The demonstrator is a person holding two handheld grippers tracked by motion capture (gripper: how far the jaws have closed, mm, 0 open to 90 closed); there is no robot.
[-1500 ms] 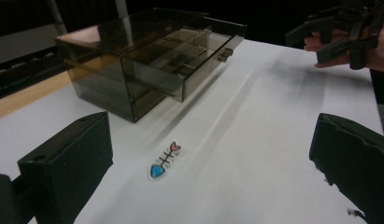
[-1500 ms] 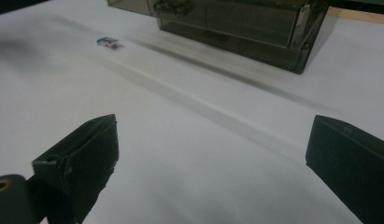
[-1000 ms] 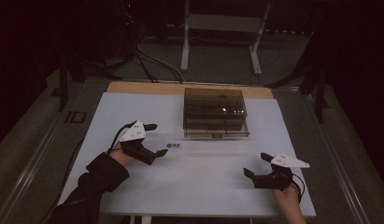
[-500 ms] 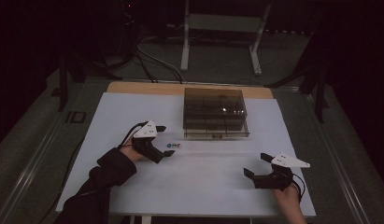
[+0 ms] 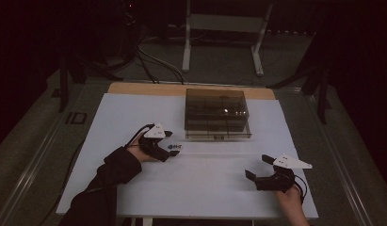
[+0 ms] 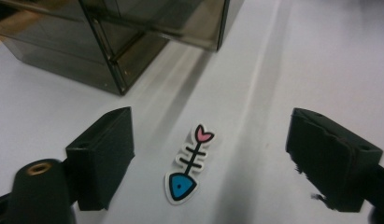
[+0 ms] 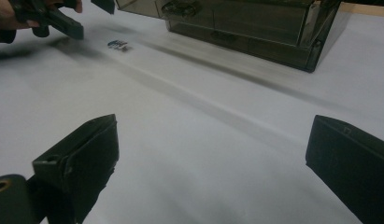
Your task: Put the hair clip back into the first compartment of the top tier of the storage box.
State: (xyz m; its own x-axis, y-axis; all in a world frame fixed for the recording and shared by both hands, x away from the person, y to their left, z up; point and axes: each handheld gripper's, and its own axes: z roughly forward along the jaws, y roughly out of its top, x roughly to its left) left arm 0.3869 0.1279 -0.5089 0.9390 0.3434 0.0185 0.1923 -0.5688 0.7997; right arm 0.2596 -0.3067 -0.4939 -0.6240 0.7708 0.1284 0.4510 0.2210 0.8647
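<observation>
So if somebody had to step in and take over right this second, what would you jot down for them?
Left tongs: low over the table, jaws on either side of the fish-bone sticker. They have just been closing a little but do not touch it yet.
Right tongs: open, holding nothing, resting near the table's front right.
Things: the sticker lies flat on the white table, just in front of the smoky plastic drawer box, which looks shut.
Done: the left tongs are lined up on the sticker.
Left: pinch and lift the sticker. It lies flat, so getting under an edge may be fiddly.
</observation>
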